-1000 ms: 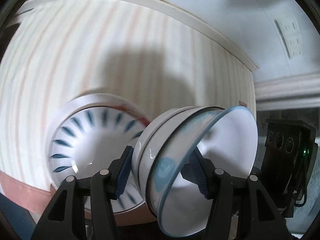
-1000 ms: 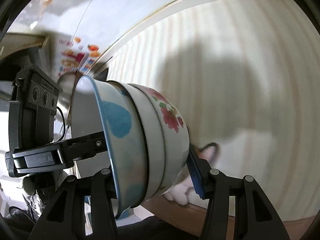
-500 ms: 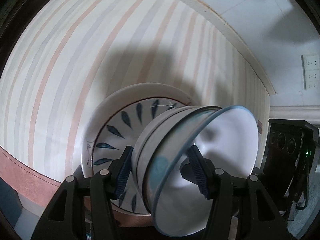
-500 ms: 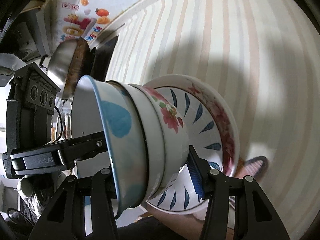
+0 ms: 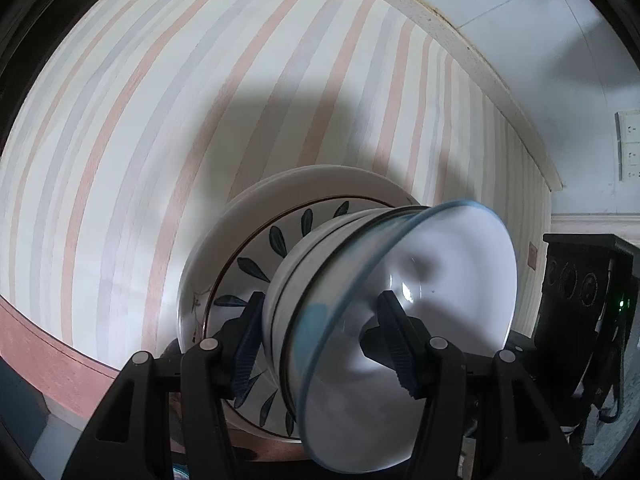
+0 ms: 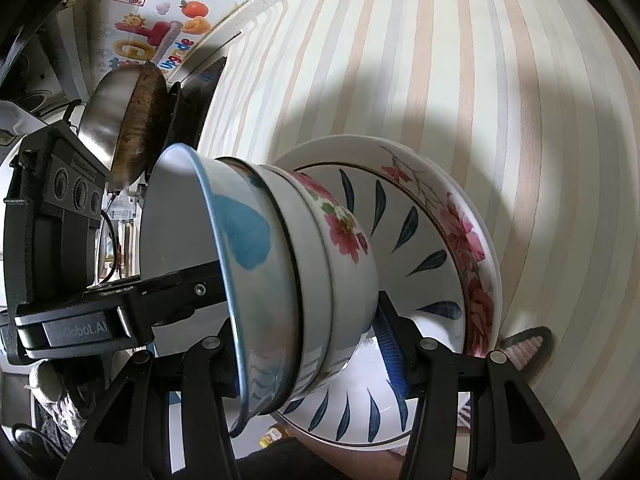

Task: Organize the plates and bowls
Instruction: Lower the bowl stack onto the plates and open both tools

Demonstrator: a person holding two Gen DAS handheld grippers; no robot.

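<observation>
My left hand-held gripper and right hand-held gripper both clamp the nested bowl stack, tipped on its side, base toward the stacked plates on the striped surface.

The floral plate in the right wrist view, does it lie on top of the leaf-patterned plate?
No, the floral plate lies underneath, and the leaf-patterned plate rests inside it on the striped table.

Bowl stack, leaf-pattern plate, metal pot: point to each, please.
bowl stack [image 6: 280, 272], right wrist view, outer wall of the blue-rimmed bowl.
leaf-pattern plate [image 6: 424, 240], right wrist view, inner face.
metal pot [image 6: 108, 108], right wrist view, shiny side.
</observation>
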